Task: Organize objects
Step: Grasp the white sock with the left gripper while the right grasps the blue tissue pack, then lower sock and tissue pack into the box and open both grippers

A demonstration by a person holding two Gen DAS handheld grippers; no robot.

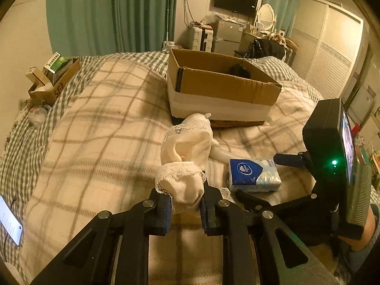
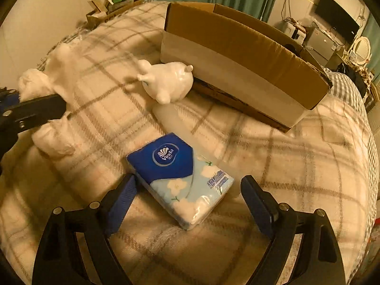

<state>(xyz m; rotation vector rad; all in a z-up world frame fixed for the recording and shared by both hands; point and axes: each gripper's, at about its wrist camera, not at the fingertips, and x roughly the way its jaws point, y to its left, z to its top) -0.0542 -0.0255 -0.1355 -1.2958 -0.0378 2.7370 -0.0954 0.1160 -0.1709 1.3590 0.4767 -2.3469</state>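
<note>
Left wrist view: left gripper (image 1: 185, 207) clamped on cream lace sock (image 1: 184, 190) | right gripper (image 2: 187, 198) spread wide around tissue pack (image 2: 180, 179) on blanket (image 2: 285, 156) | white pig figurine (image 2: 166, 80) touched cardboard box (image 2: 239, 71) beyond.

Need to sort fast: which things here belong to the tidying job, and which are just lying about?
Job:
left hand-held gripper shut on cream lace cloth
right hand-held gripper open around tissue pack
white piggy bank
cardboard box

Lying about:
phone
small box of clutter
plaid blanket
</note>
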